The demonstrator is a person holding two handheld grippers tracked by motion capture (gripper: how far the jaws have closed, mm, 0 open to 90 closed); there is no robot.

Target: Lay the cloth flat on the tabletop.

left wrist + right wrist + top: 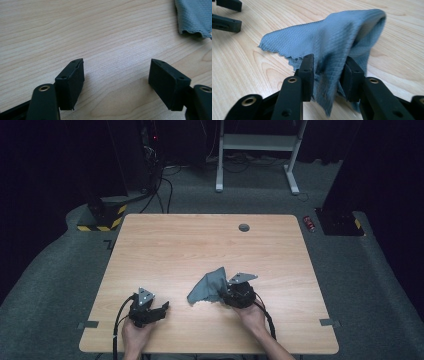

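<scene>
Grey textured cloth [209, 287] lies bunched at lower centre of the light wooden tabletop [200, 245], not yet flattened or folded. Right tool [328, 70] stands part-open, cloth draped between its jaws. Left tool [116, 75], lower left, gapes wide, empty.

A light wooden table [200, 245] with a pale grain stands on grey carpet. A round cable hole [244, 227] sits in its far edge, right of centre. A grey cloth [207, 287] lies bunched on the near half, slightly right of the middle, with one crumpled part raised above the wood and a wavy hem resting flat on the surface toward the left. Two short strips of grey tape [88, 324] mark the near left and near right edges.
</scene>
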